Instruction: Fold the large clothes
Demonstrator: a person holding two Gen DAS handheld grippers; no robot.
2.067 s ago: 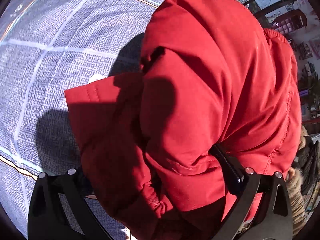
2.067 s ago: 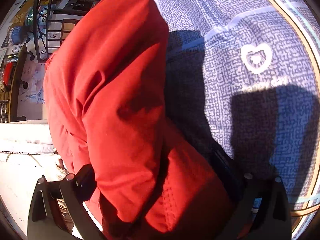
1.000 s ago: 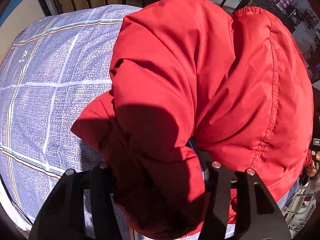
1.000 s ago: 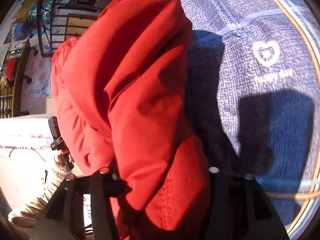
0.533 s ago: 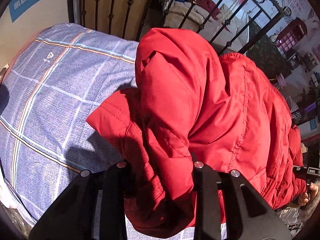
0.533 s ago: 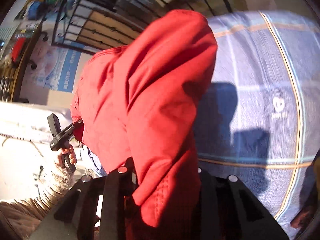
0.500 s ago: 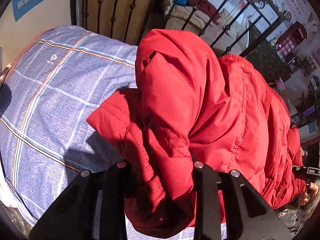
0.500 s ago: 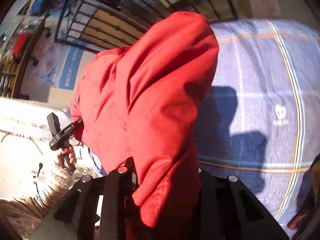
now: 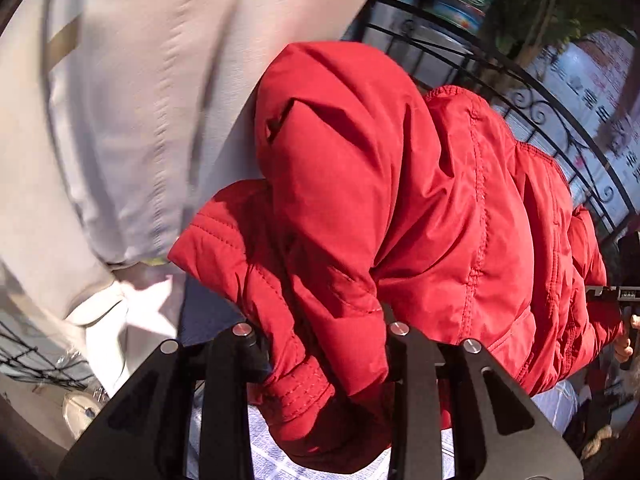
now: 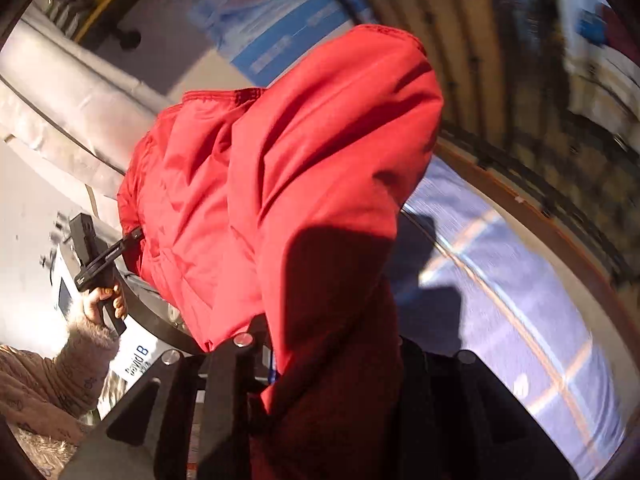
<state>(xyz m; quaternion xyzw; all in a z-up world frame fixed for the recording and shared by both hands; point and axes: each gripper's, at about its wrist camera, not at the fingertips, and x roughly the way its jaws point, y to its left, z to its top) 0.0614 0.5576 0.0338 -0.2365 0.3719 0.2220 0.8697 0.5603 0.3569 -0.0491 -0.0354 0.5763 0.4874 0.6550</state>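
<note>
Item: red padded jacket, hanging bunched between my two grippers above the bed. Left gripper fingers pinch a quilted fold; right gripper fingers pinch another. Writing: white label reads, I think, "David B". Below: blue checked bedsheet; black iron railing behind.

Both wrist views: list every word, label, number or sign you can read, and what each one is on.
"David B": white label, right wrist view; a smaller line beneath is unreadable.
Blue-and-white banner, right wrist view: text too blurred.
Poster behind the black railing, left wrist view: red characters, blurred, unreadable.
Small plate on the hand-held gripper at the right edge, left wrist view: too small.
Red jacket: none.
</note>
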